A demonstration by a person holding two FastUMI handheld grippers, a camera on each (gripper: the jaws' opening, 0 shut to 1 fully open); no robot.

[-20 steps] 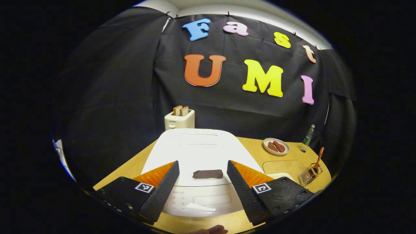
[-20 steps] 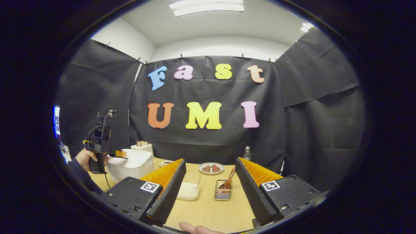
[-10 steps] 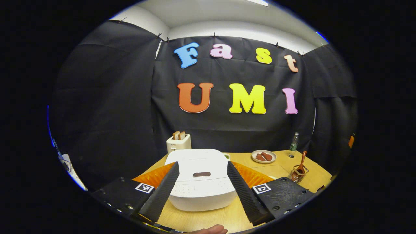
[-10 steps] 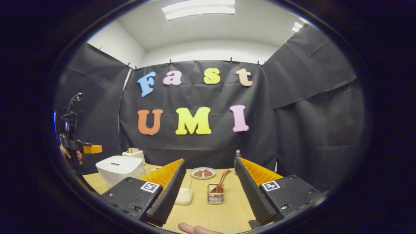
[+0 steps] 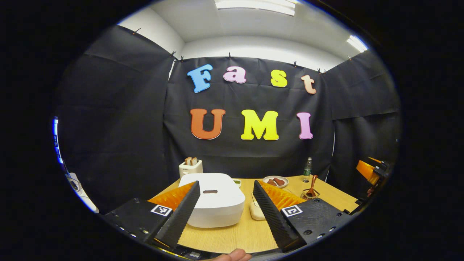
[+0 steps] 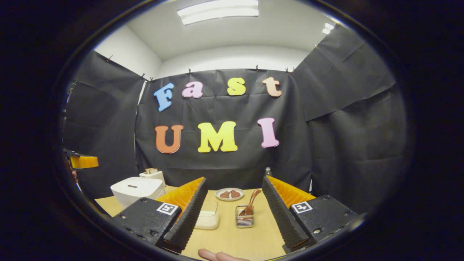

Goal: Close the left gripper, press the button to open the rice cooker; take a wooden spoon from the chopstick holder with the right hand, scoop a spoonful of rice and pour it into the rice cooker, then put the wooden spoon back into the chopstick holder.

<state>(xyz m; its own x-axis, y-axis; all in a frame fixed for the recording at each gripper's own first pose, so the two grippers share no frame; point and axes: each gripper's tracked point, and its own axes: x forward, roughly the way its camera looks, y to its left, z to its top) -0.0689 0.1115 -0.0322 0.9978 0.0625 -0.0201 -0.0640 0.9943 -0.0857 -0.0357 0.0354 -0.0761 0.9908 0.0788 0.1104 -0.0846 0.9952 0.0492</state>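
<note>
Evidently we have pulled our left hand-held gripper (image 5: pixel 224 214) back and up from the rice cooker (image 5: pixel 214 201): a second ago the cooker's lid loomed large between the fingers, and now it sits well apart on the desk (image 5: pixel 232 235), lid shut, its dark button (image 5: pixel 210 191) unpressed. The fingers stand wide, though the task wants them closed before pressing, so we judge the opening step not done. Our right hand-held gripper (image 6: pixel 233 217) is also spread wide and empty, facing the chopstick holder (image 6: pixel 244 220) with the wooden spoon (image 6: pixel 251 203) leaning in it, and the rice container (image 6: pixel 207 219) just beside. Both have drawn away from the desk.
</note>
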